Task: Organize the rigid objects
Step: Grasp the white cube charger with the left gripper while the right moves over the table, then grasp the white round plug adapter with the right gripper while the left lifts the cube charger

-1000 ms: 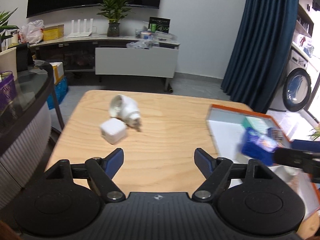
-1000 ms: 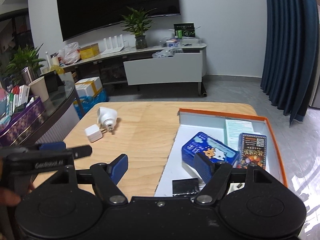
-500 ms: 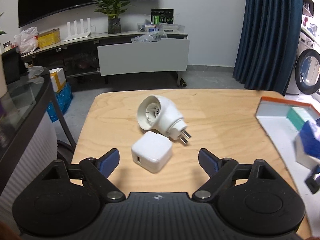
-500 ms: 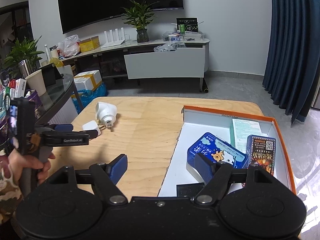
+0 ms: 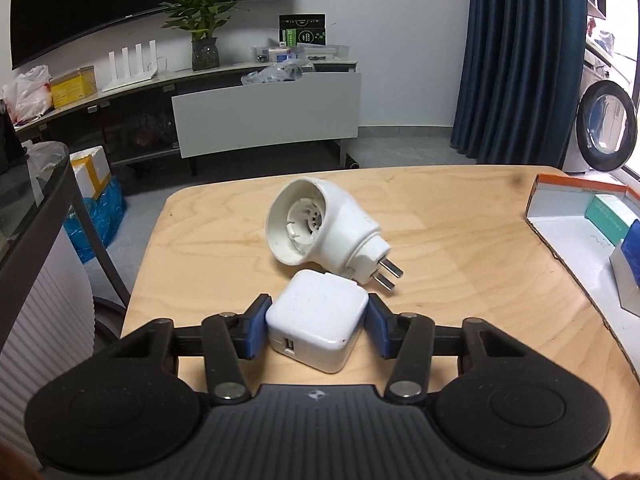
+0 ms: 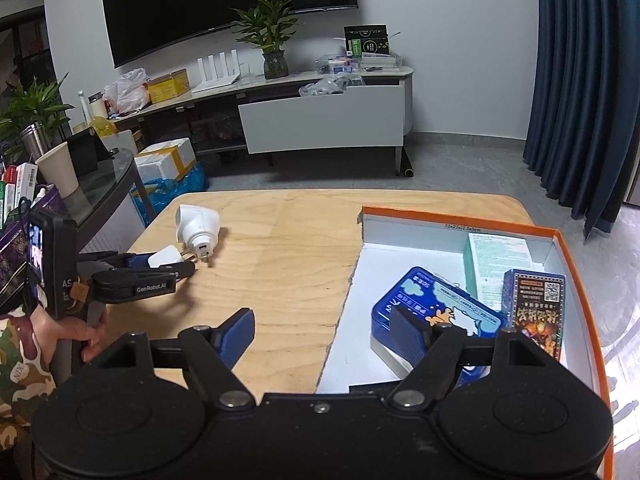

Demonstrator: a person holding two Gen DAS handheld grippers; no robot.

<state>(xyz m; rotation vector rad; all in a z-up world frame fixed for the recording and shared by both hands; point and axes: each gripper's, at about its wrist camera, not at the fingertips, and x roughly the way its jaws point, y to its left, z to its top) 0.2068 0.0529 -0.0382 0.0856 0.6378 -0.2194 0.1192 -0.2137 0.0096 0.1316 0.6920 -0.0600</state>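
While the left gripper (image 5: 316, 326) sits low over the wooden table (image 5: 460, 248), its jaws have just been closing and now pinch the white USB charger cube (image 5: 318, 320) on both sides, blue pads (image 5: 256, 330) touching it. Just behind the cube, touching or nearly so, lies a white round plug adapter (image 5: 320, 228), prongs pointing right. Farther right, the orange-rimmed box (image 6: 460, 216) holds a blue tin (image 6: 436, 308) w/ other packs. Right gripper (image 6: 324, 334) hangs spread wide over the box edge, gripping nothing.

Dark curtain (image 5: 516, 60), white wall (image 5: 400, 20)
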